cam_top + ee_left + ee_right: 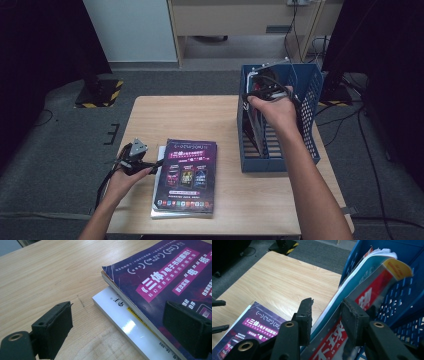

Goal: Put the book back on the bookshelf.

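Left gripper [120, 327]: jaws spread, straddling corner of purple magazine [186, 175] on stack at near table edge. Farther off, right gripper [325, 320]: jaws apart around upright red-and-teal magazine [367, 287] inside blue rack [310, 85], left pad clear of it. Judged: seat spine fully before withdrawing straight up, avoiding snagging pages.
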`<act>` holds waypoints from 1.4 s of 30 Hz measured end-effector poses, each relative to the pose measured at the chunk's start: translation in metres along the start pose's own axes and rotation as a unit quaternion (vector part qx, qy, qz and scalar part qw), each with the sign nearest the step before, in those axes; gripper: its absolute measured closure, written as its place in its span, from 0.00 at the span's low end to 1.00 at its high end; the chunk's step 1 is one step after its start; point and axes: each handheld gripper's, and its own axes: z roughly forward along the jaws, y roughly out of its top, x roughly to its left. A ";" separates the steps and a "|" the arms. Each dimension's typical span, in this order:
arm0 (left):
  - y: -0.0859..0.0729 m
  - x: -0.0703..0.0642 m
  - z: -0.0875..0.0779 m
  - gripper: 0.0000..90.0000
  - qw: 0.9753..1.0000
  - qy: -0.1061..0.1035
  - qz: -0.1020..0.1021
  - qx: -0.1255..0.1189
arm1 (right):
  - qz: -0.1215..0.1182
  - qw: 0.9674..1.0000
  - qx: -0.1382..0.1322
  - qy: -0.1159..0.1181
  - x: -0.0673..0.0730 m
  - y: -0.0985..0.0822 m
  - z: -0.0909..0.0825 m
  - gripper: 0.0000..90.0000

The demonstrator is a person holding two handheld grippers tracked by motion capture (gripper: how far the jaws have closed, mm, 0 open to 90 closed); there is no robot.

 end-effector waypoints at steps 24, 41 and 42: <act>0.000 0.000 0.000 0.10 1.000 -0.001 0.000 0.000 | 0.003 1.000 0.003 0.000 0.010 0.003 0.011 0.59; 0.000 0.001 -0.001 0.10 1.000 -0.001 -0.001 -0.003 | 0.018 1.000 0.000 -0.005 0.014 0.007 0.017 0.53; 0.000 0.001 -0.001 0.10 1.000 -0.001 -0.001 -0.003 | 0.018 1.000 0.000 -0.005 0.014 0.007 0.018 0.52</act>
